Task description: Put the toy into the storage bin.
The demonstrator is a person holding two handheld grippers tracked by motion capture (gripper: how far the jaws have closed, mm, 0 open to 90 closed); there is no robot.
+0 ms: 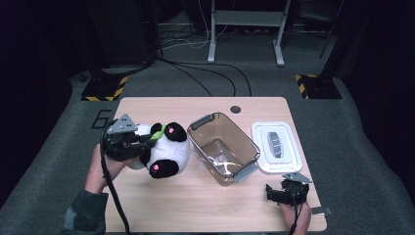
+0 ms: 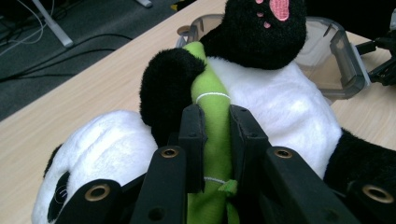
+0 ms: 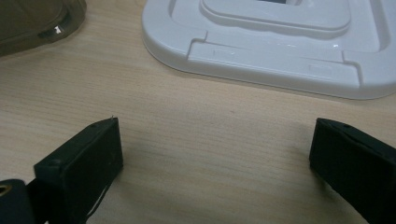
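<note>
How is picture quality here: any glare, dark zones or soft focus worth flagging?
High view: the table is evenly lit, the surrounding floor falls into near black, and small glints sit on the clear bin. Left gripper view: the green stalk of the plush panda is sharp, while the nearest jaw parts look soft. Right gripper view: a mild sheen on the white lid, and soft shadows under the open jaws.

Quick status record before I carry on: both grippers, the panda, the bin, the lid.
left gripper: shut on the green bamboo stalk of the panda
panda: held at the table's left, beside the bin
right gripper: open, nothing between its jaws, near the lid
bin: clear brown, open
lid: white, flat on table, right of bin
</note>
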